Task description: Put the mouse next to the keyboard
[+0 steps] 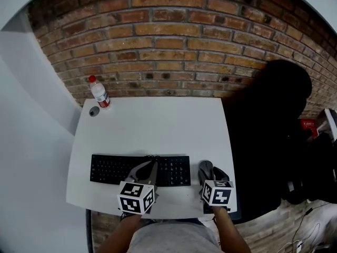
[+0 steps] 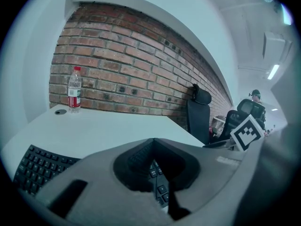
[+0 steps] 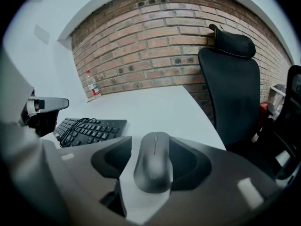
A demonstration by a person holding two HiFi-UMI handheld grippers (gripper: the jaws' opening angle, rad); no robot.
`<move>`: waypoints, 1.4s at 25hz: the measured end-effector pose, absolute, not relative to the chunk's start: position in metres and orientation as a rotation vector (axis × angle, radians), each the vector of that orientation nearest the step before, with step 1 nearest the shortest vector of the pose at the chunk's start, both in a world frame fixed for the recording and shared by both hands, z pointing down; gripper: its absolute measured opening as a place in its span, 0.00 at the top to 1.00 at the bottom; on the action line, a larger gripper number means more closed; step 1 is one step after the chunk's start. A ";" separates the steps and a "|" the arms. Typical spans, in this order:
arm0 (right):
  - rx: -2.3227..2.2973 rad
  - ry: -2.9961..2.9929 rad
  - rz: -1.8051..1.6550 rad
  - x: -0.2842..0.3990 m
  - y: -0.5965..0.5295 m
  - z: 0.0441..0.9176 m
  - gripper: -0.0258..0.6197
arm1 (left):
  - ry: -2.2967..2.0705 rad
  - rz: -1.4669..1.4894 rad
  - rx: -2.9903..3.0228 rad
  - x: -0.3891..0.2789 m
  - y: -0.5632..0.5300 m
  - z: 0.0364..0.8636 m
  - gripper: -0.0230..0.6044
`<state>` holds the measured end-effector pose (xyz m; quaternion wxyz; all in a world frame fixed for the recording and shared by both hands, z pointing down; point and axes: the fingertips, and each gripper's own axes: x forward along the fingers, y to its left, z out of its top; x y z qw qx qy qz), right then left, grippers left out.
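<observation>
The grey mouse [image 3: 153, 161] lies on the white table [image 1: 158, 125], just right of the black keyboard [image 1: 110, 168]. My right gripper [image 3: 151, 144] straddles the mouse with its jaws open. A strip of white table shows between the left jaw and the mouse, while the right jaw stands close against its side. In the head view the right gripper [image 1: 212, 172] is at the table's front right, and the mouse is mostly hidden under it. My left gripper [image 1: 150, 166] hovers over the keyboard's middle, shut with nothing in it. Keys [image 2: 157, 175] show through the hollow below its joined tips.
A water bottle [image 1: 99, 92] with a red cap stands at the table's back left, beside a small grey round cap [image 1: 94, 111]. A black office chair [image 1: 268, 130] stands right of the table. A brick wall runs behind. The table's front edge is close under both grippers.
</observation>
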<state>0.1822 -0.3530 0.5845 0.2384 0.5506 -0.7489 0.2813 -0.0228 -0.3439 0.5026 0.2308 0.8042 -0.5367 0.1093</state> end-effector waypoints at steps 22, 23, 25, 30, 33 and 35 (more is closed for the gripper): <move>1.408 -2.443 0.459 0.070 -0.337 0.455 0.84 | -1.574 0.216 2.224 -0.105 -0.319 0.466 0.99; 1.411 -2.451 0.454 0.067 -0.335 0.452 0.85 | -1.572 0.215 2.229 -0.108 -0.318 0.465 0.99; 1.424 -2.465 0.442 0.063 -0.330 0.446 0.91 | -1.566 0.212 2.237 -0.111 -0.315 0.463 0.99; 1.426 -2.491 0.421 0.057 -0.320 0.434 0.95 | -1.549 0.207 2.256 -0.112 -0.311 0.459 0.99; 1.430 -2.490 0.418 0.058 -0.318 0.433 0.95 | -1.539 0.200 2.266 -0.109 -0.311 0.460 0.99; 1.430 -2.488 0.415 0.059 -0.317 0.434 0.95 | -1.534 0.197 2.268 -0.106 -0.310 0.461 0.99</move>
